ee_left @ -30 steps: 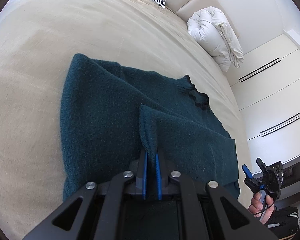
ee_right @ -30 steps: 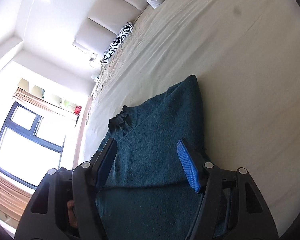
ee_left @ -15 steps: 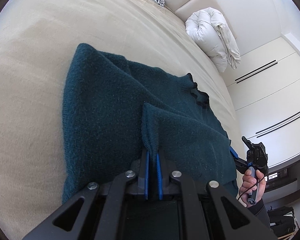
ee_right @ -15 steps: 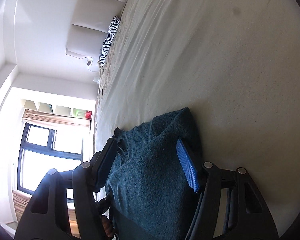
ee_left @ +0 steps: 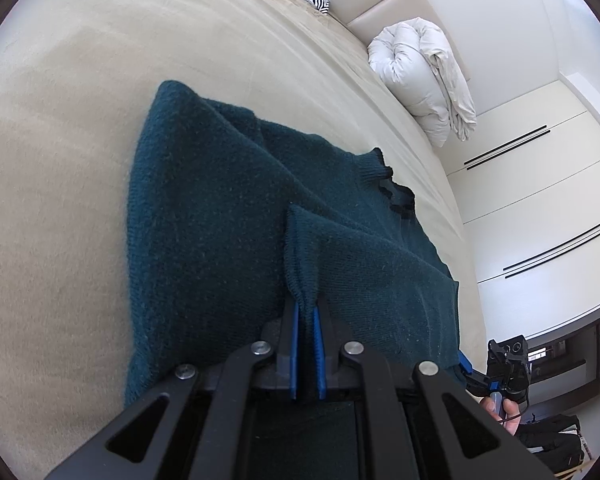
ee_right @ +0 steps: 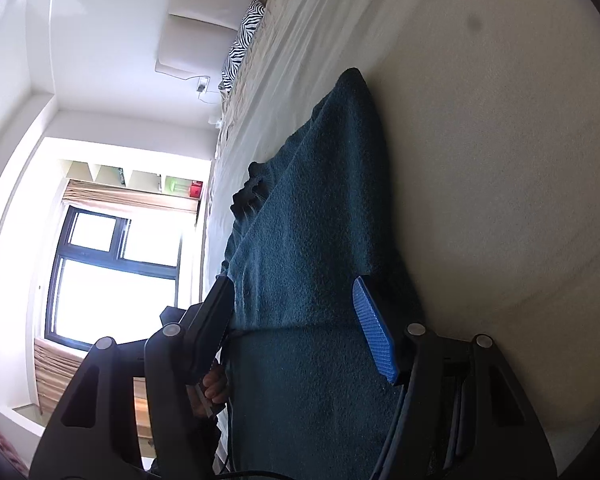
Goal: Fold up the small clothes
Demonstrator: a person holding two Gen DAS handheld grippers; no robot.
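The left gripper (ee_left: 305, 312) is clamped on a pinched ridge of the teal sweater (ee_left: 220, 220), which lies spread on the bed (ee_left: 60, 160) towards its near edge, collar pointing at the headboard end; the pinch likely lifts a layer for folding. The right gripper (ee_right: 296, 312) has its jaws apart over the sweater's near part, gripping nothing, probably readied to take hold.

Two wrist fisheyes, both close above one bed

The left wrist view looks along its fingers over the dark teal knitted sweater (ee_left: 228, 216) toward white wardrobe doors (ee_left: 540, 200); the right wrist view, apparently rolled sideways, faces a bright window (ee_right: 112, 276). Both share sweater and beige bedspread (ee_left: 60, 200).
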